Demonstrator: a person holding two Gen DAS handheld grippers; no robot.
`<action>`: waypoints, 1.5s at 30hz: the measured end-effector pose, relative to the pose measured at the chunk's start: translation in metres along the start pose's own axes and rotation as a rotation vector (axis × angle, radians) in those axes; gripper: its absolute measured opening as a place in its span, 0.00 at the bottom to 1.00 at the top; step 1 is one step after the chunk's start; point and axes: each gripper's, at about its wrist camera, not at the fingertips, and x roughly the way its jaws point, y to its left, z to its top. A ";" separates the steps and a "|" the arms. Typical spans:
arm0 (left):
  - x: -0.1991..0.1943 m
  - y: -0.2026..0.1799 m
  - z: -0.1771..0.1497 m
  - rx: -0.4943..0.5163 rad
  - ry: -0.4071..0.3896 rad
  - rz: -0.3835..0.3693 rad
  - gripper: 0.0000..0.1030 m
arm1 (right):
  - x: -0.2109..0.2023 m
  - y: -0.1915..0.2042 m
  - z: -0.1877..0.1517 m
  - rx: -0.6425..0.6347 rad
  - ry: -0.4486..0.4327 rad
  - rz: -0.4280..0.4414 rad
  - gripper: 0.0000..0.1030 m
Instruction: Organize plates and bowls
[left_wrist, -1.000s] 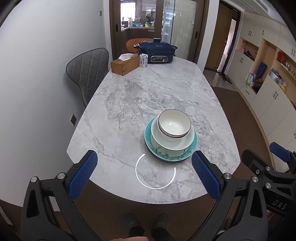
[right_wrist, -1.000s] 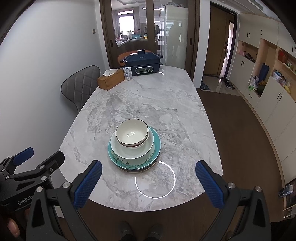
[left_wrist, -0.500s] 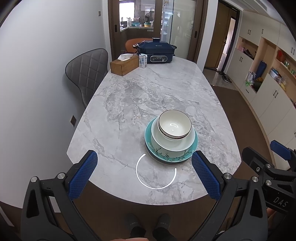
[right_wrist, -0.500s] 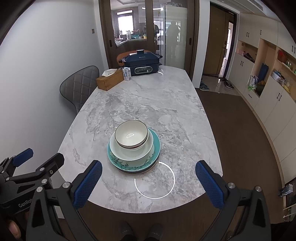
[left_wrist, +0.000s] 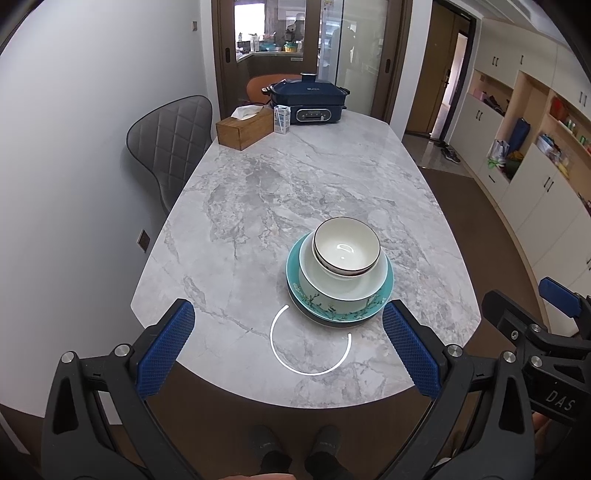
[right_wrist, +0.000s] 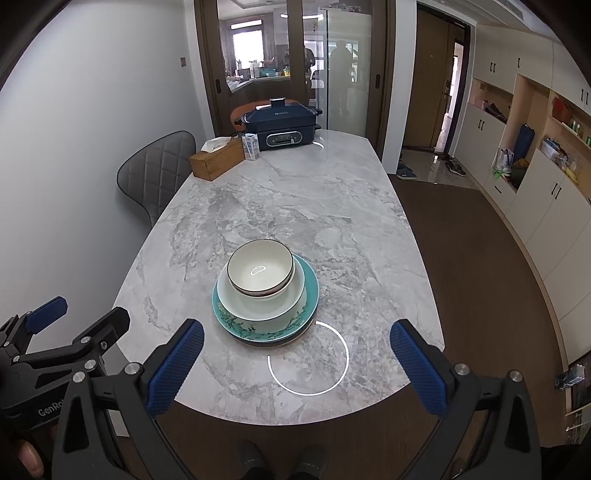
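Observation:
A stack of dishes stands near the front of the marble table (left_wrist: 280, 192). A small white bowl with a dark rim (left_wrist: 345, 246) sits in a larger white bowl (left_wrist: 343, 286), which sits on a teal floral plate (left_wrist: 332, 314); the stack also shows in the right wrist view (right_wrist: 264, 291). My left gripper (left_wrist: 288, 350) is open and empty, held over the table's front edge, near the stack. My right gripper (right_wrist: 295, 365) is open and empty, also over the front edge, just right of the stack.
At the far end of the table stand a wooden tissue box (left_wrist: 243, 127), a small carton (left_wrist: 281, 119) and a dark blue electric cooker (left_wrist: 308, 101). A grey quilted chair (left_wrist: 170, 144) stands at the table's left side. Cabinets line the right wall.
Both grippers have pulled back slightly from the table; the stack looks a little farther away. The dishes have not moved.

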 end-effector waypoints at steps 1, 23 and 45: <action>0.000 0.000 0.000 -0.002 0.000 -0.001 1.00 | 0.000 0.000 0.000 0.000 0.000 0.000 1.00; 0.002 0.000 -0.001 -0.002 0.005 -0.002 1.00 | 0.000 0.004 -0.004 0.006 0.006 -0.004 1.00; 0.005 0.002 -0.003 0.000 0.002 -0.002 1.00 | 0.001 0.004 -0.004 0.005 0.006 -0.003 1.00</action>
